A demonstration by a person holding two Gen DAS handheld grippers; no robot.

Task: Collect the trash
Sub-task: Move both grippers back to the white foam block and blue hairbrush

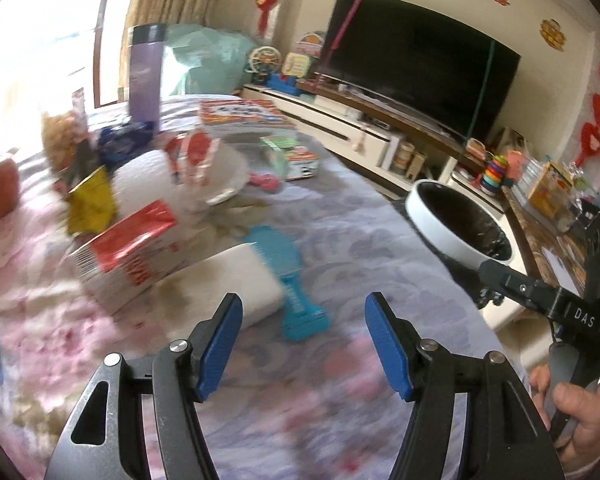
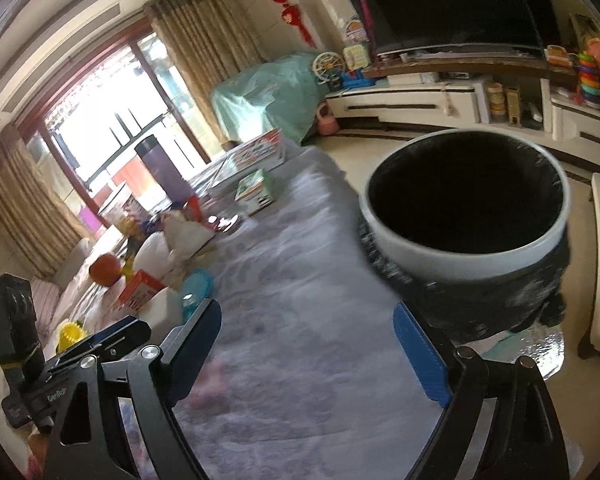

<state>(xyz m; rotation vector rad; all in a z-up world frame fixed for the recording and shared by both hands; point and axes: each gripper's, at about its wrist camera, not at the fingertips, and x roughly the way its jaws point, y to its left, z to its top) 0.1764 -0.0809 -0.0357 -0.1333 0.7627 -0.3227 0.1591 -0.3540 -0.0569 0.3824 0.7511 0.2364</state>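
From the left wrist camera, the left gripper (image 1: 304, 344) hangs over a table covered by a cloth (image 1: 340, 236) printed in grey, lilac and pink. Its blue-padded jaws stand spread with nothing between them. Ahead and to the left, clutter crowds the cloth: a white block (image 1: 236, 276) lies just before the left pad, a blue comb (image 1: 288, 280) touches its right side, and a red-and-white box (image 1: 128, 248) sits behind it. Further back are a yellow wrapper (image 1: 90, 200), a white bowl (image 1: 220, 176) holding a red-and-white packet (image 1: 192, 156), a small green carton (image 1: 292, 156), a purple flask (image 1: 146, 72) and an orange fruit (image 1: 0, 188). To the right, beyond the table edge, stands a white-rimmed trash bin (image 1: 460, 224) lined with a black bag. The right gripper's black body (image 1: 540, 292) reaches in from the right, with a person's hand (image 1: 572, 412) on its handle. Behind it all, a large dark television (image 1: 416, 60) sits on a low white cabinet, red decorations hang on the wall, and a bright window glares at the far left.

From the right wrist camera, the right gripper (image 2: 328, 344) also has its jaws wide apart and empty, above the same cloth (image 2: 308, 280). The trash bin (image 2: 464, 216) looms close at the right, just beyond the right pad, its inside black. The clutter lies well to the left, with the purple flask (image 2: 160, 168) and green carton (image 2: 256, 188) further back. Beige curtains frame a sunlit glass door.
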